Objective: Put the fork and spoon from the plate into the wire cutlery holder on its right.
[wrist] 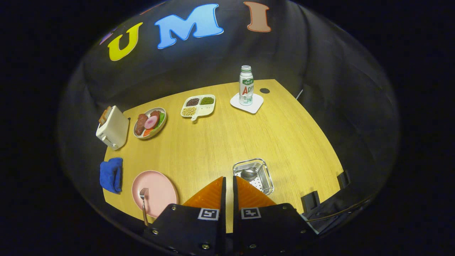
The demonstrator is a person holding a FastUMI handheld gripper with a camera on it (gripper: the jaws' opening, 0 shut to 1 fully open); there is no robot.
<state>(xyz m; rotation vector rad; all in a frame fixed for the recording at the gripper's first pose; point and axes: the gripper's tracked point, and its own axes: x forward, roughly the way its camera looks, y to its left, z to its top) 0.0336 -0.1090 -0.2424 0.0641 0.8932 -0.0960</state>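
A pink plate (156,192) lies near the table's front edge, left of my fingers, with a metal fork (143,204) on its left side, handle toward me. The wire cutlery holder (263,170) stands just ahead of my right finger; the spoon (248,174) rests inside it, bowl showing. My gripper (228,183) hangs high above the table between plate and holder. Its orange fingers (209,197) stand almost together, with only a thin slit and nothing between them.
On the wooden table (227,138) stand a white toaster (113,127) with bread, a plate of food (150,122), a divided dish of beans (198,106) and a bottle (246,85) on a white coaster. A blue cloth (111,174) lies left of the pink plate.
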